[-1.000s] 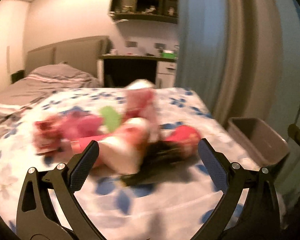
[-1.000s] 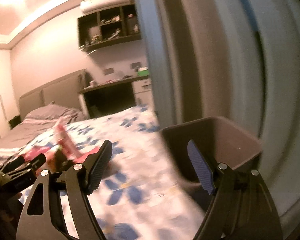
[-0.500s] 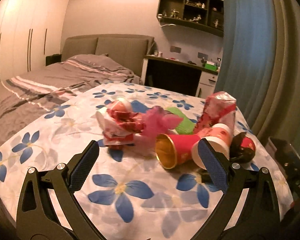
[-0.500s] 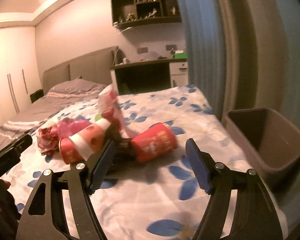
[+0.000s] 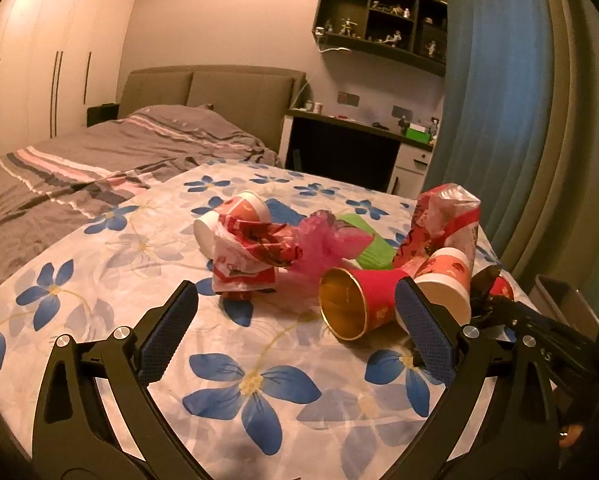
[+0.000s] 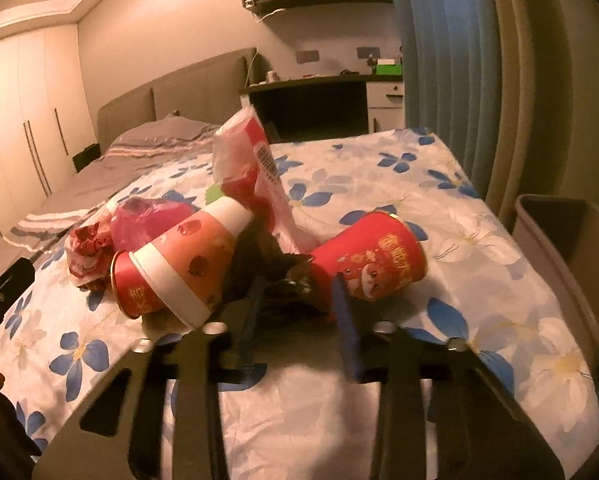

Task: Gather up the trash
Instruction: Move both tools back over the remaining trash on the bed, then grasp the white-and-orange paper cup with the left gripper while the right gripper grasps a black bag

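The right gripper (image 6: 299, 304), fingers narrowed around a dark crumpled wrapper (image 6: 277, 266), sits between a white-banded paper cup (image 6: 179, 264) and a red cup (image 6: 373, 258). The left gripper (image 5: 295, 334) hangs spread wide before the gold-lined red cup (image 5: 357, 304), the grey bin (image 6: 571, 260) beside the floral bed (image 6: 479, 240).

Warm dim amber indoor light | ceiling glow upper left | fisheye bending, dark vignette at corners | right claw (image 6: 299, 312) motion-blurred
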The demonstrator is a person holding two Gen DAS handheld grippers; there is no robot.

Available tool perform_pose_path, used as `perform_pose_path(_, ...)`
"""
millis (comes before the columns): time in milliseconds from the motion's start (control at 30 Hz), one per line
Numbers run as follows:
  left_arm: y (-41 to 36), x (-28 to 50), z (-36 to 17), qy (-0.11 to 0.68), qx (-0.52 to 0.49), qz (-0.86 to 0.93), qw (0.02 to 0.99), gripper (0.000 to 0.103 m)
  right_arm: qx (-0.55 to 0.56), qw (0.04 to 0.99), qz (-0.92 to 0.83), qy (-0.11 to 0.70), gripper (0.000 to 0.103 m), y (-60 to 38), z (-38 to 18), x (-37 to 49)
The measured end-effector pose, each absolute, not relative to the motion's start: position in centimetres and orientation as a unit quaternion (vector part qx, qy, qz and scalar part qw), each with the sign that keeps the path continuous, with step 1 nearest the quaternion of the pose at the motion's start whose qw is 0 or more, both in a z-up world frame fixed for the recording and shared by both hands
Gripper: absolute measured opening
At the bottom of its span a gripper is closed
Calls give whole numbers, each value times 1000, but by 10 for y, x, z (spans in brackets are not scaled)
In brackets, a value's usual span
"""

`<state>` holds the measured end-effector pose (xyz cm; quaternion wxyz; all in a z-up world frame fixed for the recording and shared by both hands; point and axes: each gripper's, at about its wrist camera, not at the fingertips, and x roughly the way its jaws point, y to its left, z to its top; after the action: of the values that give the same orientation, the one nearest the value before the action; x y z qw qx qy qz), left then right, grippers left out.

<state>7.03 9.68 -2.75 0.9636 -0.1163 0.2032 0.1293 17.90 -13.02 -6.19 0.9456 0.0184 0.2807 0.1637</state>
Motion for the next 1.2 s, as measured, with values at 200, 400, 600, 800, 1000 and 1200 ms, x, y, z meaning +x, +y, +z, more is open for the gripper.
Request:
perform_pose_path(200,93,73,-29,207,-114,114,965,97,8,944,178,279,3,-126,-63,174)
perform_pose_path(400,82,76,-32,214,-110,89,967,97,18,948,185,256,3,-141,-50,148)
perform_pose_path(600,66,79,-36,224,-102,60,967,97,41,953,181,241,3,-171,-40,122)
perform_pose_path(800,41,82,-43,245,-94,19,965,97,57,953,178,238,3,-193,-39,108)
perform_pose_path(1000,15,89,-52,277,-88,-34,956,87,68,947,184,254,3,-211,-52,105)
perform_pose_path(1200,-3,98,-59,301,-83,-70,947,76,72,944,208,245,3,-230,-47,88)
